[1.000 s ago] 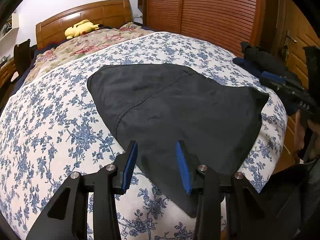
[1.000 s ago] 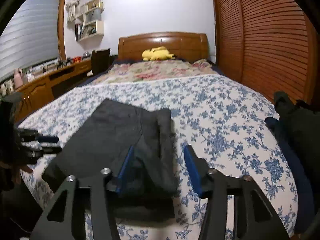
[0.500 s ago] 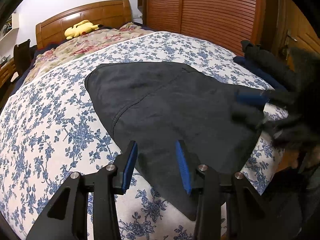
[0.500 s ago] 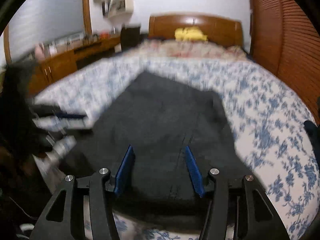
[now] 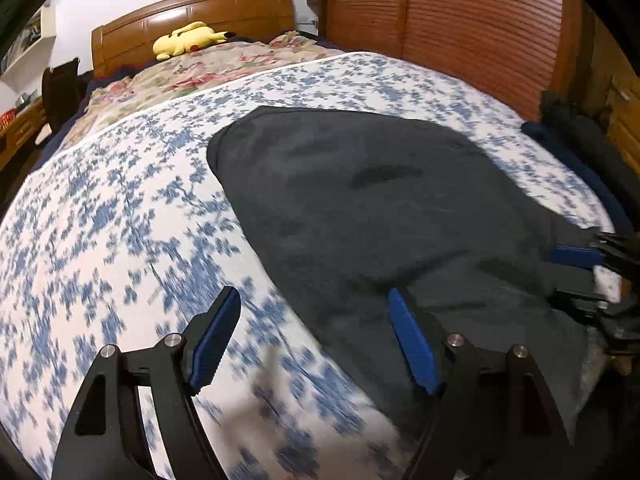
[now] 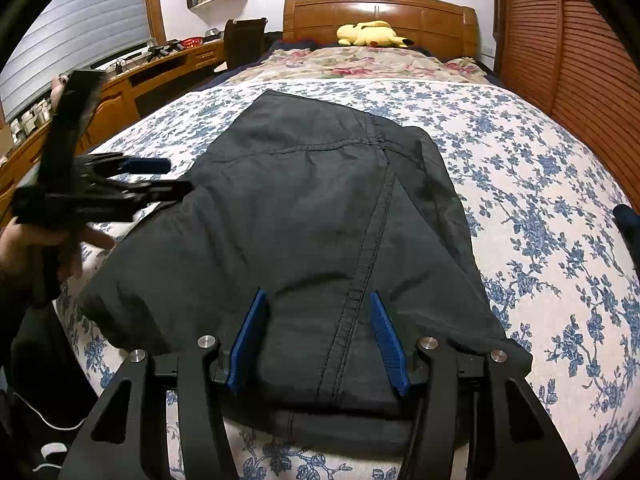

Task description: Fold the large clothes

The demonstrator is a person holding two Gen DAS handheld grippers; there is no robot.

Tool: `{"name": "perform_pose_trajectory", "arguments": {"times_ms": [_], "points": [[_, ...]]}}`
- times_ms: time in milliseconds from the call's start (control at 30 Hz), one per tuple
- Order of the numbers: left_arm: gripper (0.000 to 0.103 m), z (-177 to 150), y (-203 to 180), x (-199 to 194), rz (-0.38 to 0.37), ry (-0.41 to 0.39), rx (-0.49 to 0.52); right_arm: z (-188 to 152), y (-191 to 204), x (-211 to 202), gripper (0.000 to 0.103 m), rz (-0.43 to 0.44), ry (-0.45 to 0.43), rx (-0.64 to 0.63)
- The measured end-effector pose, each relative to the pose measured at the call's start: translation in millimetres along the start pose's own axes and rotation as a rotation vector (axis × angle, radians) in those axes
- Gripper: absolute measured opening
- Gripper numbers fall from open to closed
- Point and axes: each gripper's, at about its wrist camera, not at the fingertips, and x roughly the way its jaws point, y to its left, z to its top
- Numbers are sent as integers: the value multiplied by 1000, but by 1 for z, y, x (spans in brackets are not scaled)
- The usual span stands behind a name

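A dark grey-black garment, folded over, lies flat on the floral bedspread. It also shows in the left wrist view. My right gripper is open and straddles the garment's near edge, with a stitched seam running between the pads. My left gripper is open wider, at the garment's left edge, one pad over fabric and one over the bedspread. Each gripper shows in the other's view: the left one at the garment's left corner, the right one at its right end.
A yellow plush toy lies by the wooden headboard. Dark clothes are piled at the bed's right edge. A slatted wooden wardrobe stands on the right, a desk with clutter on the left.
My right gripper has swung left onto the garment's near edge. My left gripper has opened wider and shifted left to the garment's edge. The left view is motion-blurred.
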Motion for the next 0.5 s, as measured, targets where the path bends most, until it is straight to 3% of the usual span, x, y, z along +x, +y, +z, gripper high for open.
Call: {"name": "perform_pose_trajectory", "arguments": {"times_ms": [200,500], "points": [[77,18,22,19,-44,10,-14,1,-7,-3,56,-7,-5,18],[77,57,57,36,-24,-32,-57,-2,-20,-9,56,-92,-9,47]]}}
